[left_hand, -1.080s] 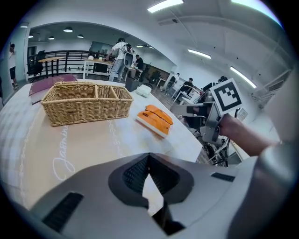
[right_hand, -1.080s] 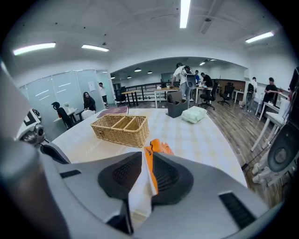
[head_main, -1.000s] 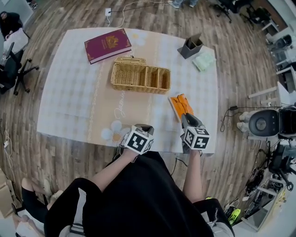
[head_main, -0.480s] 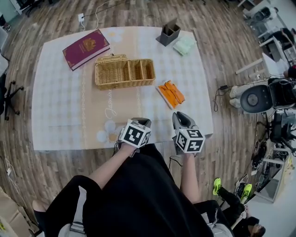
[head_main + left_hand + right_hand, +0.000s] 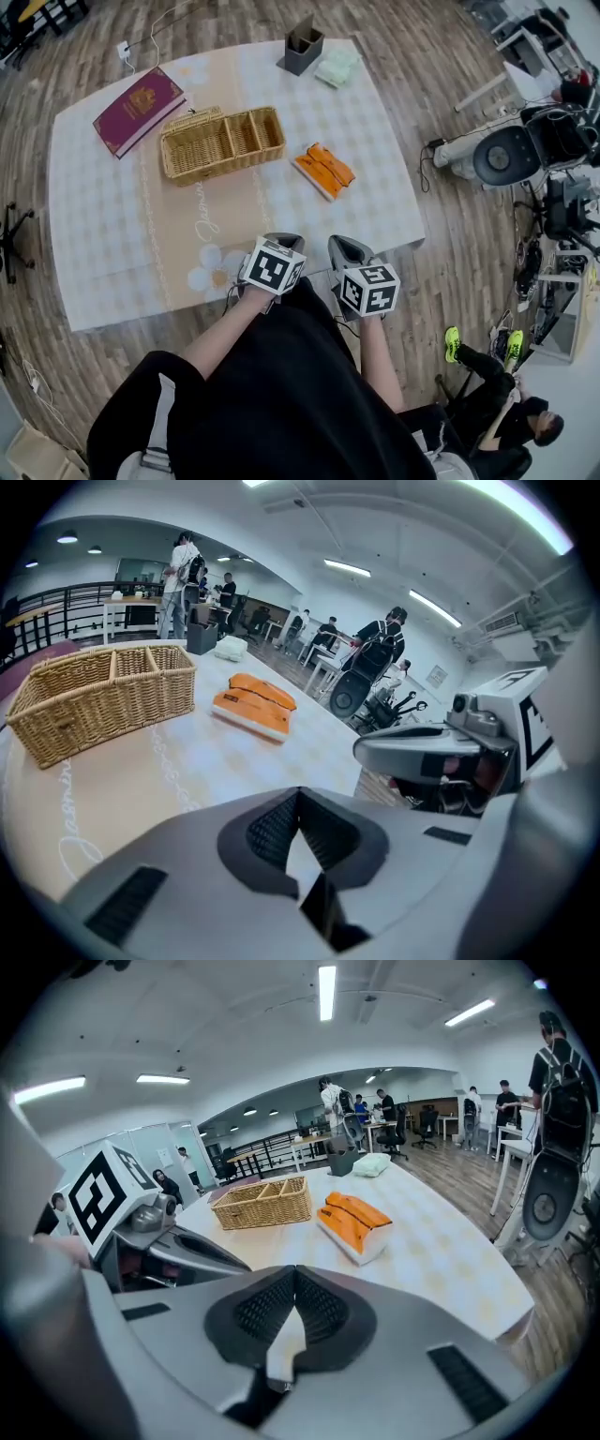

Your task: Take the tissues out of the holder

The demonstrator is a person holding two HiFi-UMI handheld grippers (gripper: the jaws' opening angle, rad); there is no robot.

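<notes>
My left gripper [image 5: 298, 794] holds its fingers together, empty; my right gripper [image 5: 294, 1274] has just closed its fingers on nothing, at the tabletop [image 5: 112, 216] edge.

Basket [image 5: 222, 142] lies between book [image 5: 138, 110] and packet [image 5: 322, 170], holder [image 5: 303, 47] behind.

Around the wicker basket [image 5: 221, 141] on the desk [image 5: 112, 225]: maroon book [image 5: 138, 110] left, orange pack [image 5: 322, 170] right, grey holder [image 5: 303, 47] beyond, left gripper [image 5: 280, 243] and right gripper [image 5: 345, 251] nearer the person

Bright ceiling strip light, fisheye edges
</notes>
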